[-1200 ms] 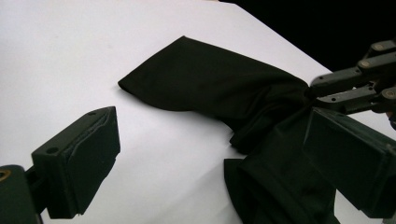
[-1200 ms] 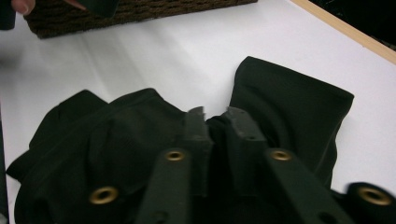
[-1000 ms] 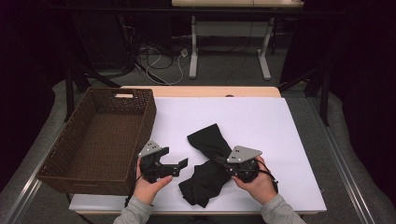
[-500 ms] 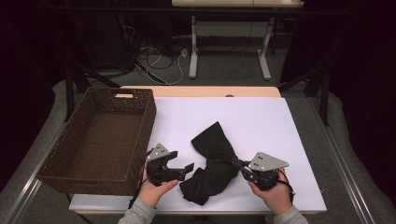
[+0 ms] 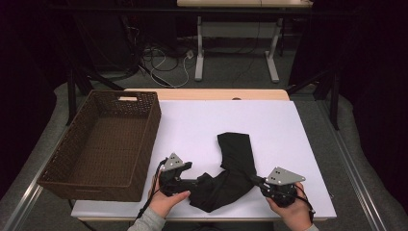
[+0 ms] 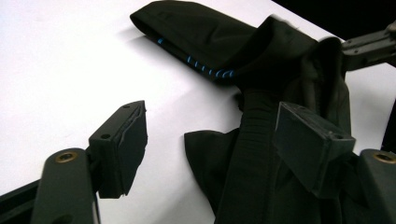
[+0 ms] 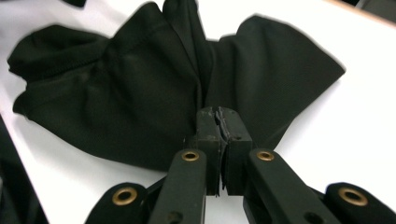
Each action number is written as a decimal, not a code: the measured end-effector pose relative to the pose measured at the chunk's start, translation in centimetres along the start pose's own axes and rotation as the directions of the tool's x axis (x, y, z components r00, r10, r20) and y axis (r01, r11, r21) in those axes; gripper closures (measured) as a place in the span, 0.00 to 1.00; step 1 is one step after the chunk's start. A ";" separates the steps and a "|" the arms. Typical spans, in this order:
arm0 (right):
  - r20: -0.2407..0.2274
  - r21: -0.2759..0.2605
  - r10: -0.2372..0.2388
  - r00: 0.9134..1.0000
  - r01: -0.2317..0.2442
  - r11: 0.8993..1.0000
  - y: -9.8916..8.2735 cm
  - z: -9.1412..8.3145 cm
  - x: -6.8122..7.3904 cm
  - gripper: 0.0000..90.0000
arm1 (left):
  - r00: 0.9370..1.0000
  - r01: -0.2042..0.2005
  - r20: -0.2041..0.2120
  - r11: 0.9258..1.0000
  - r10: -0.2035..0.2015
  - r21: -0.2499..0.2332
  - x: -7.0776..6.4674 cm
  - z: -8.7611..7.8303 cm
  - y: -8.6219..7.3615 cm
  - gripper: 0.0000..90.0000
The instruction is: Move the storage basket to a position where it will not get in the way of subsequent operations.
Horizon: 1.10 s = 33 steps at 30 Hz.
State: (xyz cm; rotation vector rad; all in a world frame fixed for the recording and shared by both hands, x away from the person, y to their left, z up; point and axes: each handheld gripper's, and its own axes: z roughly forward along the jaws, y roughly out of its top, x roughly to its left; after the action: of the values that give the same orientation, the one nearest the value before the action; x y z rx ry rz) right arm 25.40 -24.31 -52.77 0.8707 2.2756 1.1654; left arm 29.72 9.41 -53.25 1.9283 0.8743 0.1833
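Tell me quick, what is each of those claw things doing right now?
Left gripper: jaws open and just closing around the black cloth's edge, not yet pinching it.
Right gripper: jaws shut on the black cloth.

We see the white table [image 5: 202,120] brightly and evenly lit from above, while the surrounding room falls into deep darkness. Shadows under the black garment [image 5: 231,168] are short and soft. In the left gripper view we note the white surface near overexposure, the nearest jaw parts soft in focus, and fabric detail lost in black. In the right gripper view the far cloth edges are slightly blurred and the jaws are sharp
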 end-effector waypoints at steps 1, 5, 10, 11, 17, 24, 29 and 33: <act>-0.007 0.016 -0.002 1.000 0.002 1.000 -0.2 0.1 0.0 0.98 | 1.000 -0.006 -0.003 1.000 0.006 0.002 0.0 0.0 0.0 0.30; -0.011 0.069 0.019 1.000 -0.018 0.997 -1.1 0.5 -0.1 0.98 | 1.000 0.000 -0.002 1.000 0.000 0.000 0.0 0.1 -0.1 0.31; -0.007 0.119 0.058 0.998 -0.057 0.991 -1.9 1.0 -0.5 0.97 | 1.000 -0.005 -0.002 1.000 0.005 0.007 -0.1 0.1 -0.2 0.33; -0.009 0.119 0.057 0.998 -0.056 0.991 -1.9 1.0 -0.5 0.96 | 1.000 -0.004 -0.001 1.000 0.004 0.008 -0.1 0.1 -0.2 0.33; 0.001 0.029 0.085 0.996 -0.085 0.996 -1.6 0.4 -0.6 0.77 | 1.000 0.006 -0.004 1.000 -0.006 0.002 -0.1 0.2 -0.3 0.36; -0.001 -0.076 0.101 0.995 -0.101 0.992 0.0 -0.3 -0.5 0.54 | 1.000 0.014 -0.007 1.000 -0.014 0.000 0.0 0.1 -0.2 0.36; -0.016 -0.111 0.034 0.999 -0.036 0.993 2.1 0.3 0.6 0.50 | 1.000 0.021 -0.006 1.000 -0.021 -0.008 0.0 0.1 -0.2 0.36; -0.023 -0.127 -0.012 1.000 0.009 0.992 3.9 1.4 1.1 0.52 | 1.000 0.021 -0.008 1.000 -0.021 -0.019 0.1 0.0 -0.2 0.36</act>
State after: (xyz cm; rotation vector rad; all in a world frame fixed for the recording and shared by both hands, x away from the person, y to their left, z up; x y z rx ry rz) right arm 26.79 -20.99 -50.40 0.7994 2.1939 1.3067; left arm 29.64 9.52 -53.41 1.9009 0.8948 0.1860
